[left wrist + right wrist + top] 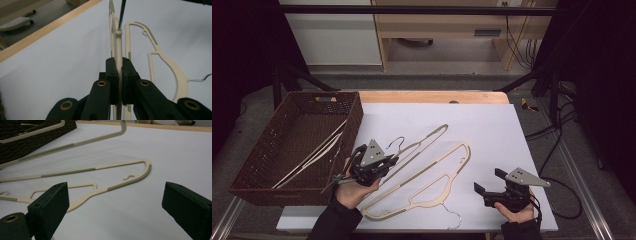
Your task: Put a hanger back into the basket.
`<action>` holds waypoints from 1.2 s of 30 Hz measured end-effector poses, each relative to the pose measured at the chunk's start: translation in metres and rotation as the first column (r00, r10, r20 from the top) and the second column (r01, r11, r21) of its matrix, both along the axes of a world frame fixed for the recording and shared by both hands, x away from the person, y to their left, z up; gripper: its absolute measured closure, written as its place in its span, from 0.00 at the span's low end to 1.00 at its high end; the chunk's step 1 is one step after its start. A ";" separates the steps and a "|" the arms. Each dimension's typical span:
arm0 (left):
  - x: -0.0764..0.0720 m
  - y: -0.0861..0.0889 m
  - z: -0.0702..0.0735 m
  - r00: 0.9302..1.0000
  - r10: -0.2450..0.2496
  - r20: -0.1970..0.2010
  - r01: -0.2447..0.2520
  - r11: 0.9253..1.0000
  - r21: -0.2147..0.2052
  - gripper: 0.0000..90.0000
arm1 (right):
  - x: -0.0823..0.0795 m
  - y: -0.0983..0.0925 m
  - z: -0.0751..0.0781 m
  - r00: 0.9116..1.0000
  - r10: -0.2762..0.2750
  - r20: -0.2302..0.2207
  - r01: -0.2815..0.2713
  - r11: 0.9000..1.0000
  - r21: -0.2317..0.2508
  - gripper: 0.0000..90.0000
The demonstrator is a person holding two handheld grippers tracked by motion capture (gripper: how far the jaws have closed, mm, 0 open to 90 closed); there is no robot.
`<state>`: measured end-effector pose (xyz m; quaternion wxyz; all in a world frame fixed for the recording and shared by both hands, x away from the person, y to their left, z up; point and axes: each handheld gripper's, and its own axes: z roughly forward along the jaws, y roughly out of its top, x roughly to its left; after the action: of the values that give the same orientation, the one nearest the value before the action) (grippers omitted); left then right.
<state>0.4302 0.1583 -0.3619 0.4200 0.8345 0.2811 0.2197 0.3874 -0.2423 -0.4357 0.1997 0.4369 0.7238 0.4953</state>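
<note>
One hanger [314, 152] lies in the basket [259, 187] at far left. The left tongs [384, 161] clamp the upper hanger [424, 142] mid-worktop. The lower hanger [432, 185] remains; the right tongs [488, 181] stand open, empty.

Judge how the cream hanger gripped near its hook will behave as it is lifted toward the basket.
The gripped hanger is thin and open-framed, so probably light and fairly stiff. Held by the left gripper near one end, it may swing. Its ribbed strips likely resist slipping.
</note>
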 end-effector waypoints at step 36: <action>-0.003 0.076 0.130 0.988 0.009 0.155 0.002 0.997 -0.073 0.96 | -0.002 -0.004 0.009 0.998 -0.016 0.062 0.016 1.000 0.005 0.02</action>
<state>0.4273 0.2341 -0.2321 0.4706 0.7984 0.2567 0.2744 0.3851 -0.2460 -0.4272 0.2252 0.4277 0.7126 0.5085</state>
